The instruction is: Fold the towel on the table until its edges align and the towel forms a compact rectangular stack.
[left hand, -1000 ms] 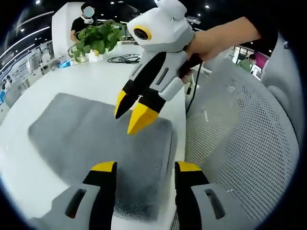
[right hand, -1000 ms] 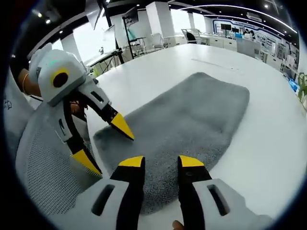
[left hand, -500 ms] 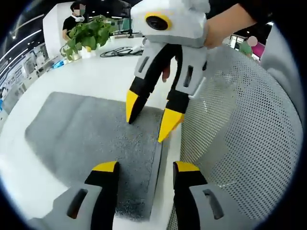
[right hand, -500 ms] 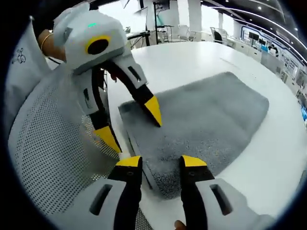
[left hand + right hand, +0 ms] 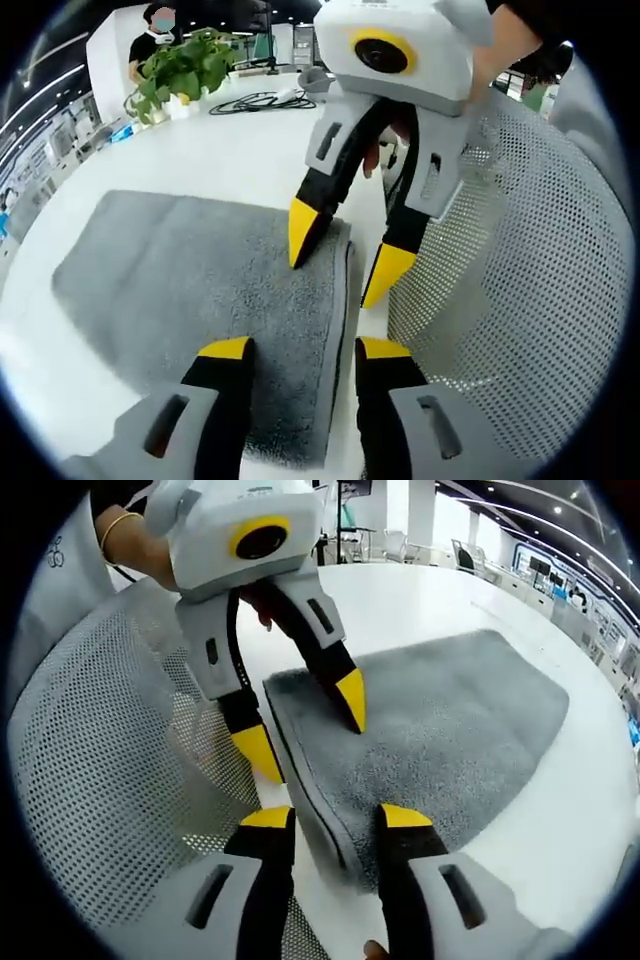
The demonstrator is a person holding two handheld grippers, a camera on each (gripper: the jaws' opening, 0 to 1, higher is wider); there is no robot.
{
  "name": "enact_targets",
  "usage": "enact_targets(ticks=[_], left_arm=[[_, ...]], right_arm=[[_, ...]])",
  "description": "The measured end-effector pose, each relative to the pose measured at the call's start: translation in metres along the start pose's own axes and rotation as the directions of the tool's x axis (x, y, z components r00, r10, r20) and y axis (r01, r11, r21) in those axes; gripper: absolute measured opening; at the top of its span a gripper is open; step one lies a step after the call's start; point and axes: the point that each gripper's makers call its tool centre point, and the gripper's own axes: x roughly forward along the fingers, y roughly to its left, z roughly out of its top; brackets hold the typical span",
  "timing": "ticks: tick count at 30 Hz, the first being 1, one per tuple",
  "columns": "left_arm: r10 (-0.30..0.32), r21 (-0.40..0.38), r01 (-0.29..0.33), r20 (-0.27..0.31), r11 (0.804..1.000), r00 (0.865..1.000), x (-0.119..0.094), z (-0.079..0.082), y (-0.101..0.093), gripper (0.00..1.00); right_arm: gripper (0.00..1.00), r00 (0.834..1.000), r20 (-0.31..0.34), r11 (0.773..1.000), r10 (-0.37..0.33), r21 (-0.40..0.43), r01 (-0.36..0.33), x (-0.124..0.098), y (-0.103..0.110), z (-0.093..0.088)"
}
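Towel: a grey towel [image 5: 190,290] lies flat on the white desk [image 5: 190,160], already doubled, with two layers showing along its near edge [image 5: 300,780]; that edge sits at the desk rim next to the mesh chair back
Left claw: the left claw [image 5: 295,347] is open, its two yellow-tipped jaws set either side of the towel's near edge, one jaw over the grey pile and the other over the desk rim beside the chair; seen from the right gripper view, the left claw [image 5: 305,725] has one tip down on the towel surface just inside the edge and the other tip hanging past the edge, off the towel
Right claw: the right claw [image 5: 335,817] is open too, astride the same edge, further along it; seen from the left gripper view, the right claw [image 5: 345,250] has one tip resting on the towel close to the corner and the other below the desk rim by the chair
Hands: a hand [image 5: 500,40] grips the right claw's body; a wrist with a thin bracelet [image 5: 120,525] is behind the left claw's body
Chair: a white mesh chair back [image 5: 510,270] stands just beside the towel's near edge
Beyond the towel: a potted green plant [image 5: 185,70] and a coil of black cable [image 5: 255,100] sit on the desk on the towel's far side, well apart from it; a person [image 5: 150,40] stands behind the plant
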Motion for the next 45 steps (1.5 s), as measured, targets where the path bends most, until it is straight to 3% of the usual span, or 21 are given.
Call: enact_targets(ticks=[8,13,21,24,26,34,39,42,45], left_arm=[[0.021,0.080,-0.017,-0.049,0.997,0.999,0.003,-0.002,0.003,0.36],[0.035,0.057,-0.032,-0.036,0.998,0.999,0.000,-0.001,0.003,0.35],[0.068,0.045,-0.067,-0.024,0.997,0.997,0.002,-0.002,0.010,0.26],[0.104,0.053,-0.103,-0.014,0.993,0.994,0.003,-0.003,0.018,0.17],[0.098,0.023,-0.097,-0.009,0.995,0.995,0.002,-0.001,0.019,0.14],[0.026,-0.126,-0.025,0.009,0.992,1.000,0.002,-0.002,0.022,0.11],[-0.027,-0.234,0.034,0.031,0.972,0.999,-0.004,0.005,0.022,0.11],[-0.046,-0.322,0.061,0.053,0.945,0.998,-0.003,0.005,0.027,0.10],[-0.058,-0.355,0.076,0.061,0.932,0.996,-0.003,0.003,0.030,0.10]], right_arm=[[0.25,1.000,0.003,1.000,-0.010,-0.016,0.010,0.000,-0.004,-0.002],[0.26,1.000,-0.013,0.998,-0.016,-0.059,0.015,0.003,-0.002,-0.003],[0.25,0.998,-0.036,0.994,-0.042,-0.105,0.038,0.006,-0.003,-0.004],[0.25,0.998,-0.039,0.994,-0.048,-0.096,0.044,0.006,-0.005,-0.004],[0.25,0.998,-0.033,0.997,-0.051,-0.063,0.049,0.006,-0.004,-0.003],[0.30,0.997,-0.047,0.994,-0.063,-0.087,0.059,0.004,0.001,-0.001],[0.29,0.993,-0.047,0.984,-0.111,-0.144,0.103,0.000,-0.002,0.004],[0.29,0.990,-0.047,0.978,-0.132,-0.172,0.122,-0.001,-0.004,0.004],[0.29,0.988,-0.047,0.975,-0.147,-0.175,0.137,0.000,-0.007,0.004]])
